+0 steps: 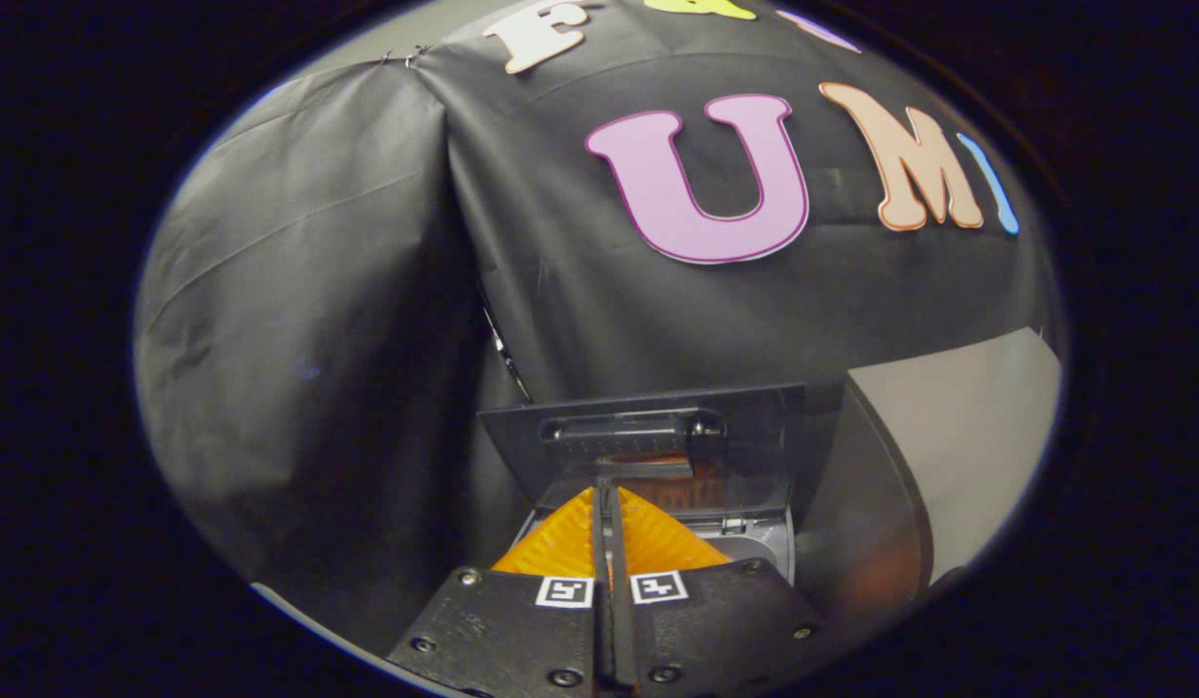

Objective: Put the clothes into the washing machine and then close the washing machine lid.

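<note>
Your gripper [607,504] is sitting with its fingers drawn together, only a thin slit between them and nothing visibly held. The washing machine lid [647,436] is standing raised just beyond the fingertips, the washing machine [754,543] below it. You are probably closing it: press high on the panel, pushing steadily.

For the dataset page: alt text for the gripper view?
The gripper, fingers together with nothing visibly between them, points at a small washing machine's raised dark lid. Black cloth wall hangs behind, and a pale surface lies beside the machine.
</note>
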Available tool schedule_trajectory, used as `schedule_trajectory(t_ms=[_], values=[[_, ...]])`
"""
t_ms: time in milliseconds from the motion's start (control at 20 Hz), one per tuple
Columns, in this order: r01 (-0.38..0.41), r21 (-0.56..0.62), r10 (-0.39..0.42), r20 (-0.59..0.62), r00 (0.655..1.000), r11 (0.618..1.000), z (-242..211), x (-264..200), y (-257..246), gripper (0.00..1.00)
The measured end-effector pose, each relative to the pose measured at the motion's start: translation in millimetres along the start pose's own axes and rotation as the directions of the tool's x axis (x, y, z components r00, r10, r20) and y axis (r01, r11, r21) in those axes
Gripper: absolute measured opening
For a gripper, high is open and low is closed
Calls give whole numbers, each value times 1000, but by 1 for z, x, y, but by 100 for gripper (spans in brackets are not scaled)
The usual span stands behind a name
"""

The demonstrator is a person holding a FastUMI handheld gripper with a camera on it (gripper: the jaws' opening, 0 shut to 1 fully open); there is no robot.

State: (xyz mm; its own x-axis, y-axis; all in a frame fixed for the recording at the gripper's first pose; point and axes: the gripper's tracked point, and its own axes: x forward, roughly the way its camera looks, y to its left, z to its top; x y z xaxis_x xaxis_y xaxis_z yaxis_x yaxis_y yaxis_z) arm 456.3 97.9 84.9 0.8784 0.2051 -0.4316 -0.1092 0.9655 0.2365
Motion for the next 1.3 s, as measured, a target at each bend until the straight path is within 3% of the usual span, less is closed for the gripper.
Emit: schedule_trajectory(t_ms=[500,700,1250,1300], values=[[67,-6,-66,102,993,998,43,43,-11,0],[115,-20,-113,106,988,993,48,76,-16,12],[207,-159,-191,110,975,965,48,152,-14,97],[210,-162,-193,115,974,964,50,155,-14,97]])
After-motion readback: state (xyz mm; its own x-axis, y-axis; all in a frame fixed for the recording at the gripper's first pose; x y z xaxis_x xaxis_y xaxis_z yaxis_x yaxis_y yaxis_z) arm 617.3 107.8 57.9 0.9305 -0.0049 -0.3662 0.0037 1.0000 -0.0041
